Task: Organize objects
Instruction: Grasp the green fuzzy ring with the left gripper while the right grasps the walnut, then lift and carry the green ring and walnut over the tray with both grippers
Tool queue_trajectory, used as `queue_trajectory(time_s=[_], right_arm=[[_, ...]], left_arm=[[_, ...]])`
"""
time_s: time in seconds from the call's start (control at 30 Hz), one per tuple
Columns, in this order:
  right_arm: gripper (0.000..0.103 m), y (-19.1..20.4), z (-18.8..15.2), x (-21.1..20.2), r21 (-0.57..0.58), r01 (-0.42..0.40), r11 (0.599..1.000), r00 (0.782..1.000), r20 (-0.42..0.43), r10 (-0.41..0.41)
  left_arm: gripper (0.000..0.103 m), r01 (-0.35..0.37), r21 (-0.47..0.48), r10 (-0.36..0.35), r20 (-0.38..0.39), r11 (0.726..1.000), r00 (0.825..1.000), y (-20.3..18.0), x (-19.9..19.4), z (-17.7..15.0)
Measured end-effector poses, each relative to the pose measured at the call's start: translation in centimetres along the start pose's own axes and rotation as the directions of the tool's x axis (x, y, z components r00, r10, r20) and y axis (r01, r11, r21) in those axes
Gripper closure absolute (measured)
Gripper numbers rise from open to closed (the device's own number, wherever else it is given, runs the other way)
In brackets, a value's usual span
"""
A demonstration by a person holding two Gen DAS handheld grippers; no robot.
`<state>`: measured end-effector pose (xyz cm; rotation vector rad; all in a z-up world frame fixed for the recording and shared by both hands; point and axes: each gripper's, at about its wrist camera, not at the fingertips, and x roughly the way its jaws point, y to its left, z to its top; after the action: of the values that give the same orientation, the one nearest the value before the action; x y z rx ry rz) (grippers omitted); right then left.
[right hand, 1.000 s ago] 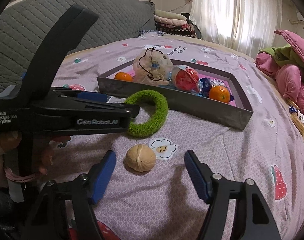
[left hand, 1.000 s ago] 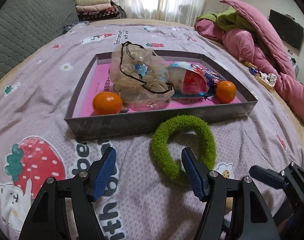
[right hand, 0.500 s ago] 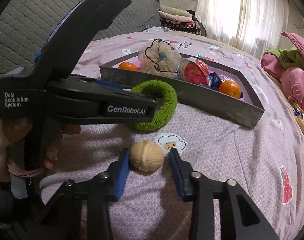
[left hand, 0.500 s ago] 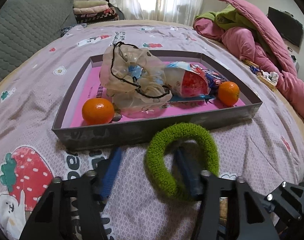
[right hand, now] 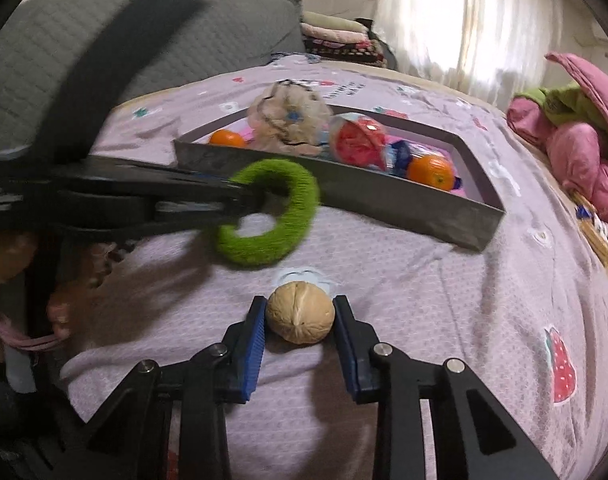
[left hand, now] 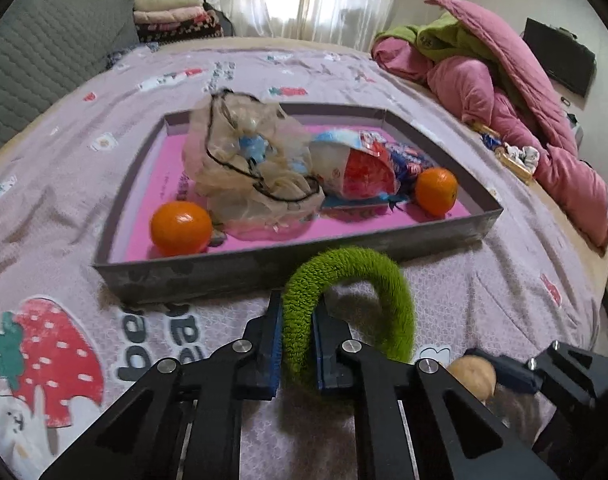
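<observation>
My left gripper (left hand: 297, 320) is shut on the near left side of a fuzzy green ring (left hand: 388, 280), which is tilted up off the purple bedspread. In the right wrist view the same ring (right hand: 295, 216) hangs from the left gripper's tips (right hand: 255, 200). My right gripper (right hand: 299, 312) is shut on a tan walnut (right hand: 299, 318), its blue pads pressing both sides. The walnut (left hand: 474, 376) also shows at the lower right of the left wrist view. Just beyond the ring stands a grey tray with a pink floor (left hand: 444, 236).
The tray holds two oranges (left hand: 180, 227) (left hand: 436, 191), a clear drawstring bag (left hand: 247, 168) and snack packets (left hand: 364, 168). A pink and green quilt heap (left hand: 504, 80) lies at the right. A grey cushion (left hand: 35, 56) stands at the left. A person's hand (right hand: 59, 304) grips the left gripper.
Both grippers went from open to shut: the left one closed on the green ring and tilted it up, the right one closed on the walnut.
</observation>
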<state>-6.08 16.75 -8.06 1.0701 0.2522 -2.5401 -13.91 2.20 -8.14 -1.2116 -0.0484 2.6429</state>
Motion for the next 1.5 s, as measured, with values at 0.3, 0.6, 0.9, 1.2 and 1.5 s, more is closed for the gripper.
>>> queue_trajectory(time_s=[0.3,0.6,0.9,1.2,1.5], right_arm=[[0.07,-1.8,0.3,-0.5,0.063,-0.013,0.998,1.0,0.017,0.012],[0.07,-2.1,0.5,-1.8,0.053,0.017,0.998,0.998,0.057,-0.02],[0.07,-2.0,3.6,-5.8,0.059,0.019,0.998,0.98,0.198,-0.031],[0.07,-3.1,7.2,-8.1,0.06,0.036,0.998,0.955,0.291,-0.051],[0.07,-3.9,11.2,-8.9,0.053,0.055,0.997,0.928,0.366,-0.071]], left_arm=[[0.091,-0.033,0.019,0.032,0.04,0.999,0.999,0.1,-2.8,-0.4],[0.091,-0.078,0.019,0.077,0.071,0.997,0.995,0.1,-5.5,-1.1],[0.091,-0.118,0.013,0.113,0.188,0.993,0.976,0.0,-10.4,0.7],[0.091,-0.123,0.019,0.113,0.27,0.992,0.956,-0.2,-13.3,3.2],[0.091,-0.139,0.008,0.129,0.318,0.99,0.939,0.7,-14.1,6.6]])
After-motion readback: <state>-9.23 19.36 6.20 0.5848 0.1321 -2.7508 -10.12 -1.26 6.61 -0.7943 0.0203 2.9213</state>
